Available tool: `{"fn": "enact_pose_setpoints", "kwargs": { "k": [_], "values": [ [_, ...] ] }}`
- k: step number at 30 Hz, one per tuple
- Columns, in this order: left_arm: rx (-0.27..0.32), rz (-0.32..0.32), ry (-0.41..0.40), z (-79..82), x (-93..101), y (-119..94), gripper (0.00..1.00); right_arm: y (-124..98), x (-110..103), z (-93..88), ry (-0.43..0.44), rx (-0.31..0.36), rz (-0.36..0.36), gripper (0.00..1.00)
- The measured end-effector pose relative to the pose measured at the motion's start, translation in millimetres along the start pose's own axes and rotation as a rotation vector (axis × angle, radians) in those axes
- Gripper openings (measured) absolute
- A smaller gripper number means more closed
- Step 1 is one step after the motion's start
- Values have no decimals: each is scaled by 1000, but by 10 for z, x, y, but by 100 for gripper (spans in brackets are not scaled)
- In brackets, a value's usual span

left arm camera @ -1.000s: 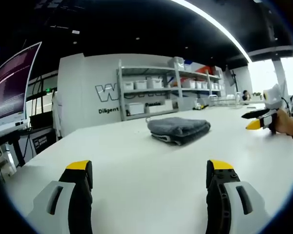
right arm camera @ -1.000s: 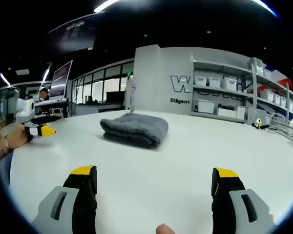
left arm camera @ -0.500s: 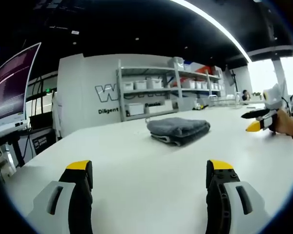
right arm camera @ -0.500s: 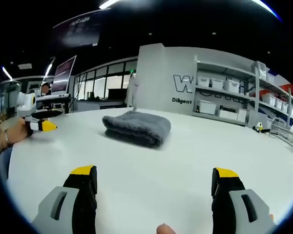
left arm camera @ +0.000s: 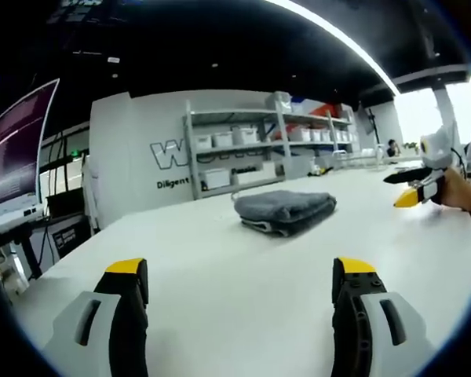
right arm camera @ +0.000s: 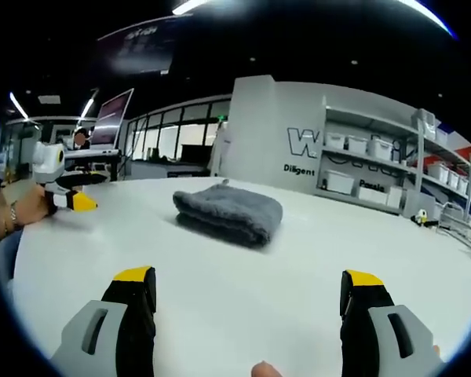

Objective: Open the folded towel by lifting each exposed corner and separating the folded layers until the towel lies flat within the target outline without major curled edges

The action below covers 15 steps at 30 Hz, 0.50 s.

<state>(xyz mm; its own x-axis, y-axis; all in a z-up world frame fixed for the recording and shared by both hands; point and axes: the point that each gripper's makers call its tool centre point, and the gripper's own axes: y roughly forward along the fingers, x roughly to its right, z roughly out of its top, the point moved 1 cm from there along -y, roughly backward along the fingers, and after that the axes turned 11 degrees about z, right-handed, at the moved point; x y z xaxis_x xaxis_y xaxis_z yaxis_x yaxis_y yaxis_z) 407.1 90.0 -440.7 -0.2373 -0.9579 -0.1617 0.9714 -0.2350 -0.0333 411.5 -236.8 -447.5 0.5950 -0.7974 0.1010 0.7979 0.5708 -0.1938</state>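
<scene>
Two grippers, the left gripper (left arm camera: pixel 239 275) and right gripper (right arm camera: pixel 250 284), wait low with jaws spread wide, flanking the folded grey towel (left arm camera: pixel 283 210) mid-table (left arm camera: pixel 220 267), ready for its corners.

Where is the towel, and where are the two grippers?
towel (right arm camera: pixel 229 216), right gripper view, middle of its folded top.
left gripper (left arm camera: pixel 239 271), left gripper view, midway between its yellow tips.
right gripper (right arm camera: pixel 250 280), right gripper view, midway between its yellow tips.

White table (left arm camera: pixel 220 267); shelving (left arm camera: pixel 251 149) with bins against lettered wall (right arm camera: pixel 259 126); monitor (left arm camera: pixel 16 149) at left.
</scene>
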Motion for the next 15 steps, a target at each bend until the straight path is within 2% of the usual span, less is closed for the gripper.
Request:
{"fn": "enact_pose_setpoints", "kwargs": {
  "k": [6,10,15],
  "values": [
    [57,-26,-31,114,-17,-36,97,1,-6,152,-40,62,6,99],
    [69,-37,-38,140,4,-22,97,4,-69,215,-49,77,18,99],
    [81,-60,26,186,55,-31,97,95,-241,344,-85,64,48,99]
  ]
}}
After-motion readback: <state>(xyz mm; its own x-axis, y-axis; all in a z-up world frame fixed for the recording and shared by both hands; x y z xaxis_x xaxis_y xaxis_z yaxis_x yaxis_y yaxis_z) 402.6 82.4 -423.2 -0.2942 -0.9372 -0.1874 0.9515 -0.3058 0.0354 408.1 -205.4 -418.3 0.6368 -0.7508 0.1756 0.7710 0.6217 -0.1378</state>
